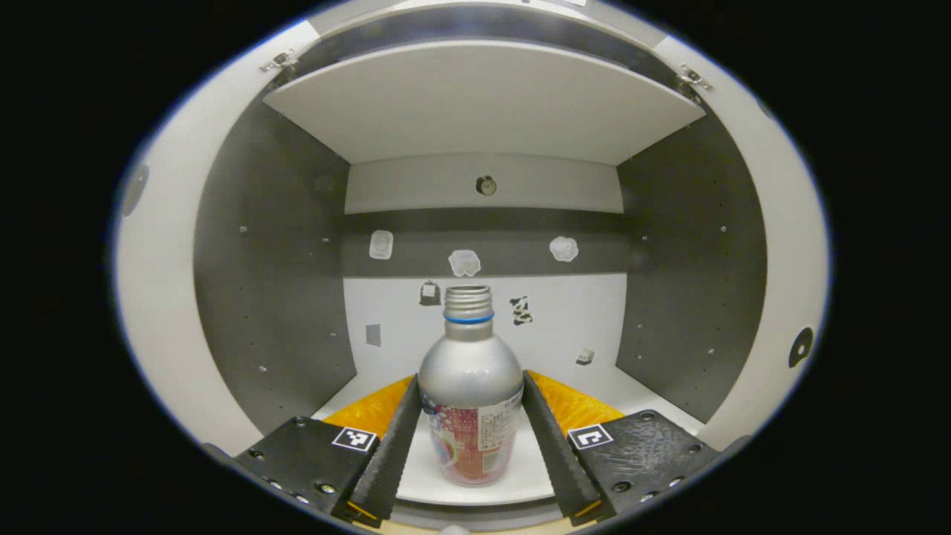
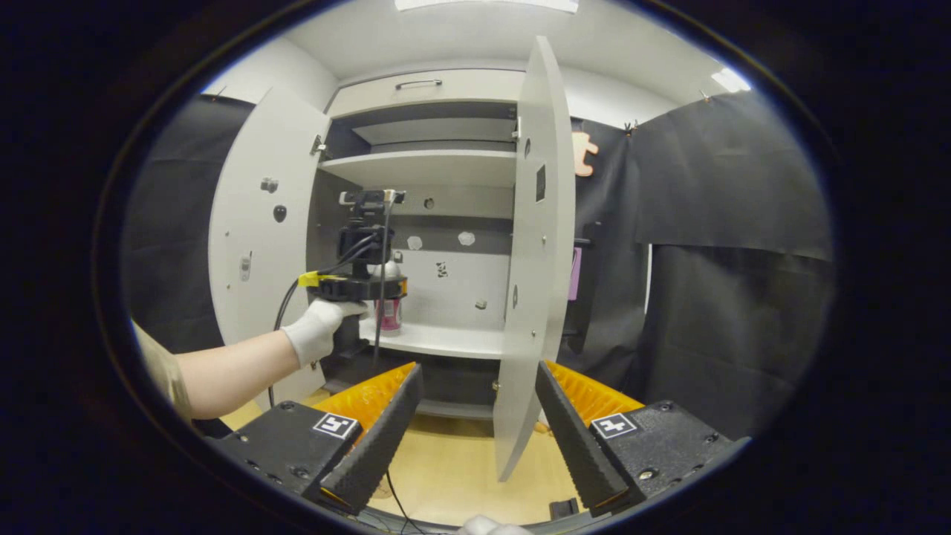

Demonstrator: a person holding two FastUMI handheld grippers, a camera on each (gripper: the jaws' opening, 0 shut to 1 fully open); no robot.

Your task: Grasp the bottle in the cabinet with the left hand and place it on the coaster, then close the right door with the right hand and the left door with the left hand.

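Note:
A silver bottle (image 1: pixel 470 386) with a red label and no cap stands upright on the cabinet's white lower shelf (image 1: pixel 594 371). My left gripper (image 1: pixel 469 379) is open, with one finger on each side of the bottle, close against it. In the right gripper view a gloved hand (image 2: pixel 318 331) holds that left gripper (image 2: pixel 379 297) inside the cabinet at the bottle (image 2: pixel 388 316). My right gripper (image 2: pixel 479 368) is open and holds nothing. It hangs in front of the open right door (image 2: pixel 535 260), whose edge points between its fingers. The left door (image 2: pixel 260 245) also stands open.
An upper shelf (image 1: pixel 483 104) runs above the bottle. The grey side walls (image 1: pixel 275 297) close in on both sides. Below the cabinet lies a light wooden floor (image 2: pixel 453 468). Black cloth (image 2: pixel 728 297) hangs right of the cabinet.

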